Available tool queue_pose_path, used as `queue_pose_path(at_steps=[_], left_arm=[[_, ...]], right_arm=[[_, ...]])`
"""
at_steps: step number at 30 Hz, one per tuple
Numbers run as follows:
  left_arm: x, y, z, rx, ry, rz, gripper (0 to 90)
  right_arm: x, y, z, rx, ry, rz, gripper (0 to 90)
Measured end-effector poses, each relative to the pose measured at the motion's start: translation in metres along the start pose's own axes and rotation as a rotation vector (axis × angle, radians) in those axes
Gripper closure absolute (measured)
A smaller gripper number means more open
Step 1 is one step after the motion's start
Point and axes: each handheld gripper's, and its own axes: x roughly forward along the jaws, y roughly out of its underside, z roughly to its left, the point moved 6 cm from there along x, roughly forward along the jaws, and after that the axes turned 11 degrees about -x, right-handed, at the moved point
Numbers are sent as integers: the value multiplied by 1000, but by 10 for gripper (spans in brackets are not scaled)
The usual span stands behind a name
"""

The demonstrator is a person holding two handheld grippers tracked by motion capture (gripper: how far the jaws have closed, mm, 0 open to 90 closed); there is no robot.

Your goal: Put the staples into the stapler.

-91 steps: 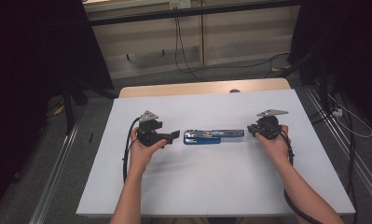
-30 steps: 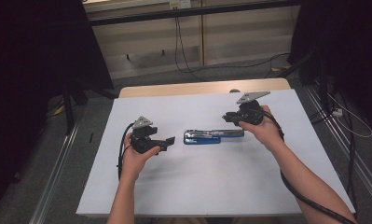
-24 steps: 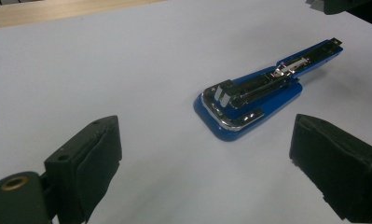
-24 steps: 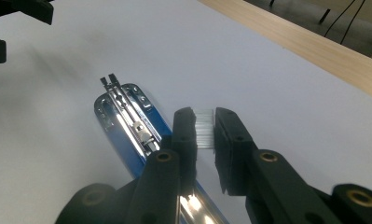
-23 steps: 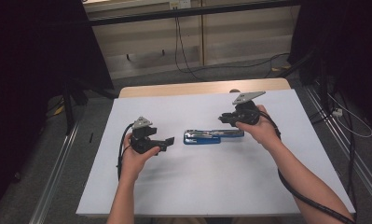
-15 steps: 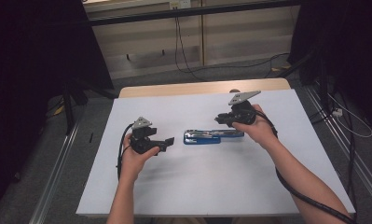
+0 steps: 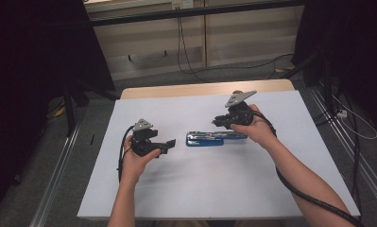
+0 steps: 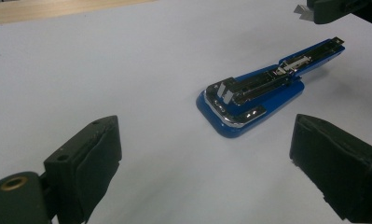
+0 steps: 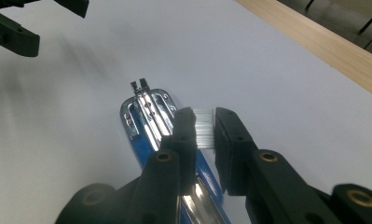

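A blue stapler (image 7: 209, 138) lies swung open and flat on the white table, its metal magazine (image 8: 253, 91) facing up. My right gripper (image 7: 221, 122) hovers just above the stapler's right half, shut on a short silvery strip of staples (image 9: 203, 128), with the stapler (image 9: 148, 112) right below the jaws. To the left of the stapler, my left gripper (image 7: 169, 144) stays open and empty, its two pads wide apart in the left gripper view (image 8: 204, 140) and pointing at the stapler's rounded end.
The white tabletop (image 7: 200, 189) has a wooden strip (image 7: 200, 89) along its far edge. Cables (image 7: 191, 66) run over the floor behind the table, and metal rails (image 7: 58, 189) flank both sides.
My right gripper has moved left with the staple strip, from beyond the stapler's right end to above it. The left gripper and the stapler have stayed put.
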Motion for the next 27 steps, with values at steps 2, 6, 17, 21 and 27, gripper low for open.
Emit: queue_pose_path(at_steps=[2,6,17,21,27], left_arm=[[0,0,0,-2,0,-1,89],[0,0,0,0,0,3,89],[-1,1,0,5,-11,6,87],[0,2,0,14,-21,16,88],[1,4,-1,16,-12,26,87]], right_arm=[[2,-1,1,-3,-10,1,792],[6,-4,2,-16,-26,3,792],[13,-11,5,-44,-61,-1,792],[16,-12,7,-60,-73,-1,792],[20,-13,7,-63,-87,-5,792]])
